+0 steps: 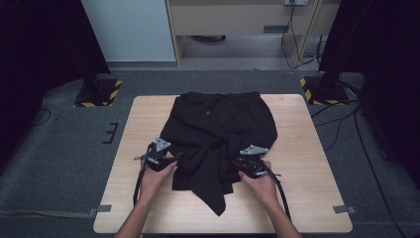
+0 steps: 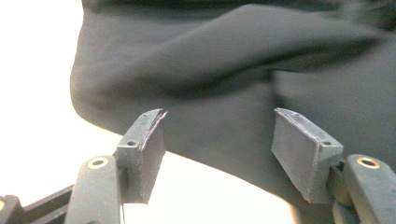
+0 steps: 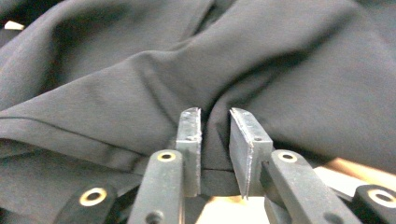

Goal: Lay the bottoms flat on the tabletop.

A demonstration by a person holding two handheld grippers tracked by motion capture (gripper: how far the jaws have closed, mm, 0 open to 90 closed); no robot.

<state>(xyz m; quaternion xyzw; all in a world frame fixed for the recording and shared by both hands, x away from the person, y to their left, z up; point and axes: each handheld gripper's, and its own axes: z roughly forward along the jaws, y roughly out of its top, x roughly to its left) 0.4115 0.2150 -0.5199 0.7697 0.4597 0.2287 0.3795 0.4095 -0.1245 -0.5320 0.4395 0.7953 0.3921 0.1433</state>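
Black shorts point(image 1: 218, 124) lie on the wooden table point(image 1: 307, 163), waistband at the far side and the near part rumpled into a point toward the front edge. My left gripper point(image 1: 173, 159) is at the cloth's left edge. In the left gripper view its jaws point(image 2: 217, 114) stand open, and the shorts' hem point(image 2: 233, 70) lies just beyond and between the pads, untouched. My right gripper point(image 1: 237, 162) is at the right side of the rumpled part. In the right gripper view its jaws point(image 3: 215, 112) stand close together, pinching a raised fold of the shorts point(image 3: 280, 70).
Bare wood runs along both sides of the shorts and the front edge. Two stands with yellow-and-black bases point(image 1: 96, 91) point(image 1: 322, 89) sit on the floor behind the table's corners. Cables point(image 1: 341, 124) trail on the carpet at the right.
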